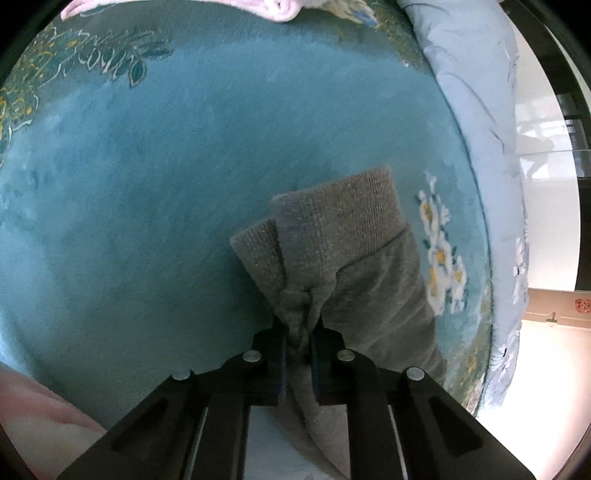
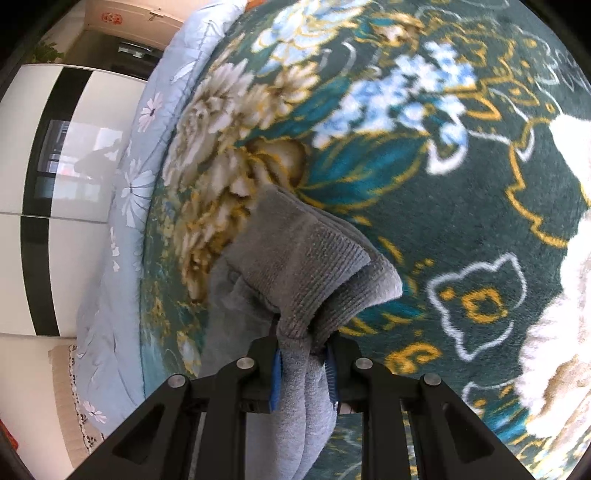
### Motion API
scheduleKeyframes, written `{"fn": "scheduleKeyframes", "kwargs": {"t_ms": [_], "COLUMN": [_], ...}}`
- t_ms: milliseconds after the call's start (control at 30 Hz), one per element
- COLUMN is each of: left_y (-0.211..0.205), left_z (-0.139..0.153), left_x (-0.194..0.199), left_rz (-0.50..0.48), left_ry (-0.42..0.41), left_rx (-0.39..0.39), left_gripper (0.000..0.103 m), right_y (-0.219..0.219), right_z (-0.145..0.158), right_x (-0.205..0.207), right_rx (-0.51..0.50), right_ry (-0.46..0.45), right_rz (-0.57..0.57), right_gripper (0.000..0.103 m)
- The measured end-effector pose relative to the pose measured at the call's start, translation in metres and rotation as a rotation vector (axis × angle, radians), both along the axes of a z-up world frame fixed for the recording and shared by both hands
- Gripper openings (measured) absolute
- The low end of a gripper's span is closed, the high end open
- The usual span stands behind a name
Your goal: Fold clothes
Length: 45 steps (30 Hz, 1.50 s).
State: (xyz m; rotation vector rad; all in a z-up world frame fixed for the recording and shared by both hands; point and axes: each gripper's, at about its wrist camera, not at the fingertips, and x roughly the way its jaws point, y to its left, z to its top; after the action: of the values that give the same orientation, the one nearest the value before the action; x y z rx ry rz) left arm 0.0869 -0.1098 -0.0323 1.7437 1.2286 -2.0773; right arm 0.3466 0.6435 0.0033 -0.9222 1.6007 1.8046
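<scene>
Teal floral blanket [image 1: 166, 177], pale-blue flowered quilt [image 1: 476, 110] just beside it, glossy white wardrobe [image 2: 55, 184].

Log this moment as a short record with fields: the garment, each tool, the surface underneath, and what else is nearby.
garment: grey knitted garment with ribbed cuffs, pinched at two places
left tool: left tool shut on bunched grey fabric just behind a cuff
right tool: right tool shut on thick grey folds behind a ribbed cuff
surface: teal plush blanket with flower pattern
nearby: pale blue quilt with white daisies along the blanket's edge; pink cloth at the far side
</scene>
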Motion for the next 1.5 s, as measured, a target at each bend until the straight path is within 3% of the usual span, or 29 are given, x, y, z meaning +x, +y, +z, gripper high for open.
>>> {"fn": "scheduleKeyframes", "kwargs": {"t_ms": [167,333,433,500,600,700,767,933,1267,1333,1500], "left_y": [-0.004,-0.022,-0.044,-0.051,-0.053,-0.061,-0.067,-0.06,-0.067,-0.057,-0.062], "left_z": [0.034,0.106,0.132,0.118,0.064,0.018,0.013,0.013,0.007,0.004,0.013], "left_x": [-0.018,-0.023,-0.013,-0.009,0.0,0.007,0.007,0.005,0.017,0.003,0.01], "left_rz": [-0.01,-0.041,-0.029,-0.025,-0.023,0.033,0.056,0.024,0.068,0.076,0.104], "left_ry": [0.083,0.324,0.42,0.398,0.239,0.078,0.06,0.035,-0.029,-0.029,-0.011], "left_rx": [0.031,0.048,0.028,-0.015,-0.093,-0.065,-0.05,-0.116,-0.102,-0.081,-0.026], "left_gripper": [0.007,0.007,0.008,0.008,0.008,0.007,0.008,0.008,0.008,0.008,0.01], "right_y": [0.003,-0.003,-0.011,-0.015,-0.02,-0.026,-0.03,-0.029,-0.031,-0.032,-0.033], "right_z": [0.048,0.13,0.15,0.128,0.07,0.006,-0.013,-0.02,-0.025,-0.025,-0.024], "right_x": [-0.05,-0.09,-0.092,-0.094,-0.1,-0.1,-0.094,-0.087,-0.089,-0.089,-0.087], "right_rx": [0.036,0.122,0.188,0.178,0.119,0.021,-0.006,-0.01,-0.008,-0.007,-0.005], "right_ry": [0.106,0.363,0.463,0.406,0.255,0.097,0.063,0.039,0.006,0.0,-0.01], "right_rz": [0.068,0.178,0.22,0.24,0.251,0.209,0.183,0.196,0.181,0.175,0.161], "right_gripper": [0.019,0.018,0.018,0.018,0.018,0.018,0.018,0.018,0.019,0.019,0.02]}}
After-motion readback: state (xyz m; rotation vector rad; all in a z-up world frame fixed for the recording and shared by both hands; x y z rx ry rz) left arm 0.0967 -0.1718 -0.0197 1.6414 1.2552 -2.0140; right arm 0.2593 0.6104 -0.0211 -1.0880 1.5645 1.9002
